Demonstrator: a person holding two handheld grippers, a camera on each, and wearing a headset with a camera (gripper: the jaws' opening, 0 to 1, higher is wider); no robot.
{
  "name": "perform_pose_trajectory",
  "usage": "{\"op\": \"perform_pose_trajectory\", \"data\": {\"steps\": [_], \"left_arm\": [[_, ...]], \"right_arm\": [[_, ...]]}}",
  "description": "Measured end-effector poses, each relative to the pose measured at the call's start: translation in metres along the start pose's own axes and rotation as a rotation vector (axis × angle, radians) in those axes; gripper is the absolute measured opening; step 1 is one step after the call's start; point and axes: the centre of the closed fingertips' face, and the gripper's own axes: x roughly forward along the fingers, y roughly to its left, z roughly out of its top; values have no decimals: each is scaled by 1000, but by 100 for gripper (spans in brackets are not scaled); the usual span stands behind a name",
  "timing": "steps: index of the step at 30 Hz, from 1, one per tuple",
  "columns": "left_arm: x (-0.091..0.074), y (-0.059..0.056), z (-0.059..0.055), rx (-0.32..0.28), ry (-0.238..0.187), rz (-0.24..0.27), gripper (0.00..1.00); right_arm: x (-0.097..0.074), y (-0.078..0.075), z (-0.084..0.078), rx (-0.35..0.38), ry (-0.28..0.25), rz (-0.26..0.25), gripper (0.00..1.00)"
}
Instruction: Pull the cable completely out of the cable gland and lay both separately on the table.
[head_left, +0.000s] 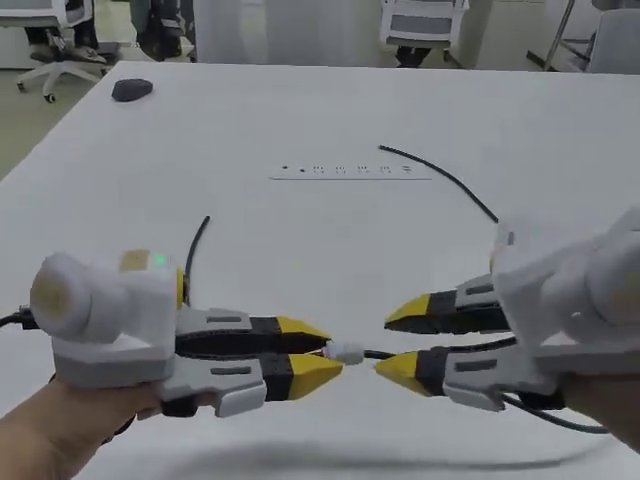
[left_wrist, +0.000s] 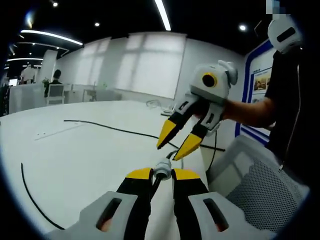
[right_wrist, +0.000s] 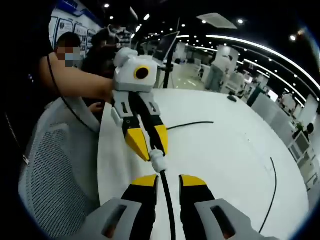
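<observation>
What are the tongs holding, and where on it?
Left tongs pinch the white cable gland at their tips; right tongs stand open around the cable.

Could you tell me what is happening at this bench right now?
A person is working with two handheld grippers over a white table. The left gripper is shut on the white cable gland. The right gripper is open, its jaws either side of the black cable beside the gland. The cable is not yet out of the gland.
</observation>
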Motion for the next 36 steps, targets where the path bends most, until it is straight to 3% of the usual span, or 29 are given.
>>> {"op": "perform_pose_trajectory", "data": {"steps": [1,3,12,15,17,21,24,28,31,33,36], "left_arm": [[0,0,0,6,1,4,15],[0,-1,0,15,6,1,15],[4,-4,-4,20,26,-12,15],[5,-5,-3,34,25,-7,15],[7,-4,2,76,10,16,15],[-4,7,7,46,-19,48,15],[-8,10,4,51,-6,64,15],[-12,13,4,53,-4,78,15],[-14,16,4,52,-3,87,15],[-14,16,2,51,4,90,15],[-13,14,2,52,3,84,15]], "right_arm": [[2,0,1,-46,2,3,8],[5,5,0,-12,2,28,6],[8,14,-12,-72,67,57,0],[5,10,-13,14,49,9,0],[0,3,-14,90,35,-34,0],[-25,-24,-46,221,57,-175,0],[-45,-41,-85,226,120,-256,0],[-75,-57,-135,384,148,-373,0],[-91,-63,-170,482,192,-433,0],[-98,-62,-186,543,203,-441,0],[-103,-61,-188,548,187,-439,0]]}}
